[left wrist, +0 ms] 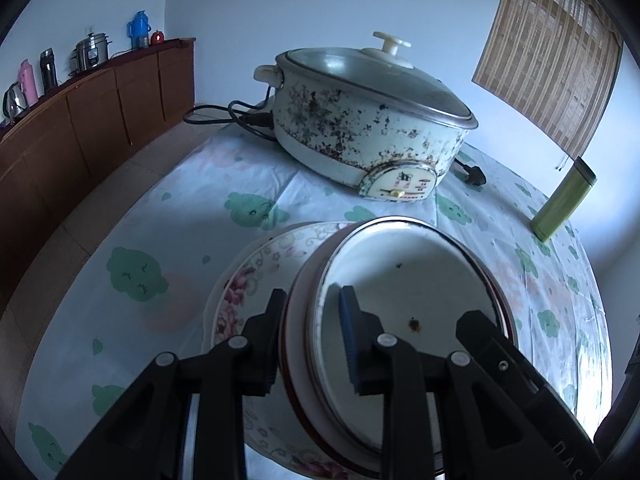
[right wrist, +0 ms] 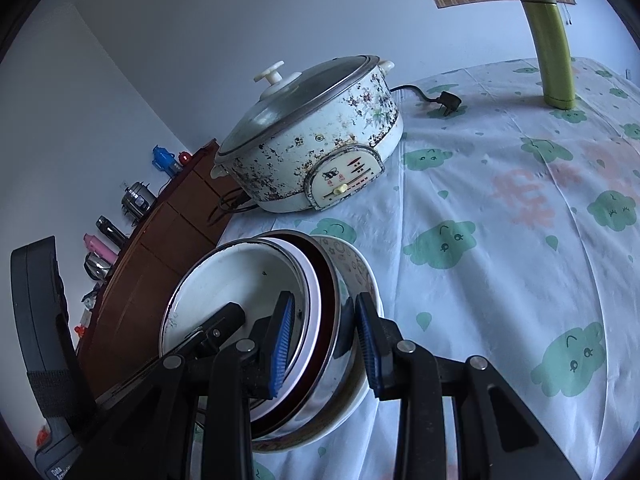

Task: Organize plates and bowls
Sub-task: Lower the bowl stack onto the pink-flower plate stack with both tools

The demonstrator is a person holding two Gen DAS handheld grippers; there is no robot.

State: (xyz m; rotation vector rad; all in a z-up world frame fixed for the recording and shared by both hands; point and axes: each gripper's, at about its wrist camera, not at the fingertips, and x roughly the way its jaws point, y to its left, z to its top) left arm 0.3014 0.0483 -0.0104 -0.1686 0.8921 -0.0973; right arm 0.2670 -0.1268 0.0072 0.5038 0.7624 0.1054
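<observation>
- Our left gripper [left wrist: 310,344] has its jaws clamped on the near rim of the nested stack [left wrist: 400,292]: one pad inside the white top dish, one outside.
- Our right gripper [right wrist: 326,346] has its jaws clamped across the stack's opposite rim.
- The stack sits over a floral plate [left wrist: 256,276] above the desk [left wrist: 120,220].
- Just behind stands a stained electric pot [left wrist: 360,120], its cord [left wrist: 224,114] trailing.
- A green flask [left wrist: 564,204] stands well apart on the right.
- A brown sideboard [left wrist: 80,120] lines the wall.

Dim, bluish feeds on my end

Fisheye bends everything, dark corners, soft daylight glaring off the tablecloth [left wrist: 580,392], no blur.
</observation>
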